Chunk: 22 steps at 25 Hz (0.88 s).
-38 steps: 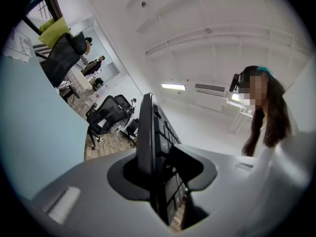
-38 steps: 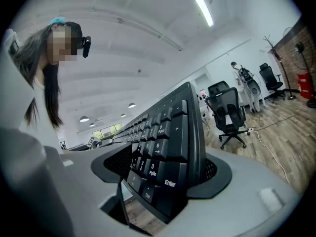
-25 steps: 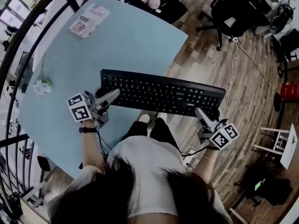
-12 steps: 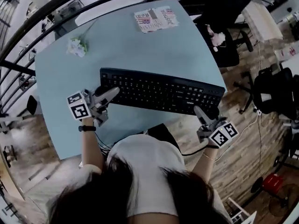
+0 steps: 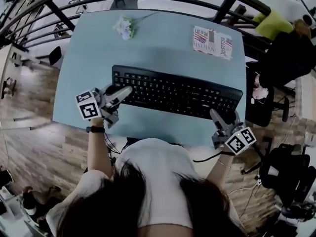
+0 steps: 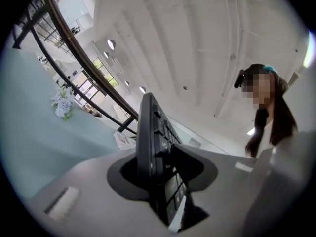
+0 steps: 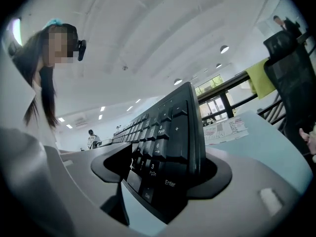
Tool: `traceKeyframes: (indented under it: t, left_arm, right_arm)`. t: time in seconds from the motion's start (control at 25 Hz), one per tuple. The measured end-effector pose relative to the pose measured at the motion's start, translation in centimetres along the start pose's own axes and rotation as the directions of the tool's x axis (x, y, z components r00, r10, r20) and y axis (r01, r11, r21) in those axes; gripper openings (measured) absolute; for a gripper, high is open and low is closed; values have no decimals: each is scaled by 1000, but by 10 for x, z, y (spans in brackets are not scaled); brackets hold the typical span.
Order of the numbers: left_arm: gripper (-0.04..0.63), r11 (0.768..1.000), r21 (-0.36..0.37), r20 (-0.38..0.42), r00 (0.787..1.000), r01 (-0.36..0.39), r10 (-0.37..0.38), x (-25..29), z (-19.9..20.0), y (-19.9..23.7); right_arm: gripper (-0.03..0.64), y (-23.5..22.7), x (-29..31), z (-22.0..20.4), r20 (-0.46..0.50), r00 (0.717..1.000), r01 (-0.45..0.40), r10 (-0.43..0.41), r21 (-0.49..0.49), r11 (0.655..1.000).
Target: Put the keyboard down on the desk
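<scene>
A black keyboard (image 5: 177,94) is held level between my two grippers over the light blue desk (image 5: 158,48). My left gripper (image 5: 121,94) is shut on its left end, and in the left gripper view that end of the keyboard (image 6: 150,142) sits clamped between the jaws. My right gripper (image 5: 220,118) is shut on the right end, where the number-pad keys (image 7: 165,142) fill the gap between the jaws. Whether the keyboard touches the desk I cannot tell.
A printed paper (image 5: 212,42) lies at the desk's far right and a small bunch of pale flowers (image 5: 124,27) at its far edge. A dark railing (image 5: 59,14) runs behind the desk. Black chairs (image 5: 289,58) stand to the right on the wooden floor.
The person has turned with the keyboard. Its right end hung over the floor before, and now the whole keyboard is above the desk. Both grips are unchanged.
</scene>
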<state>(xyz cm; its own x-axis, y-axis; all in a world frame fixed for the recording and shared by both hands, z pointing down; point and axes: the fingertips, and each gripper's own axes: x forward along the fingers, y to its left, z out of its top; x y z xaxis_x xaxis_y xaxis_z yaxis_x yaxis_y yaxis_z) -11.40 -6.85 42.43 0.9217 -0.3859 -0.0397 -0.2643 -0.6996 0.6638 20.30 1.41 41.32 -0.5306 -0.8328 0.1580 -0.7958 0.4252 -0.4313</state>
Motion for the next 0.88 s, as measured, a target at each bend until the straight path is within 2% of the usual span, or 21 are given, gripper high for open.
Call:
traceKeyframes:
  t: [0.16,0.4,0.6,0.88]
  left_arm:
    - [198,996,-8,51,994,-92,92,-14,6,17]
    - [198,988,-2,84,984,-157,157,-19,5,9]
    - [198,985,1,91,981,-171,170,-20,1,1]
    - [198,987,-12,67,985,-159,159,-18,0,12]
  right_arm:
    - [319,-14,45,1,-51,994,-93,93,8,996]
    - [319,-20,57,4,-72,984,-160,161,16,987]
    - [319,-20,53,5,-76,981,-177,178,16,984]
    - [319,-23,55,-1,-81,985,-147,149,30,989]
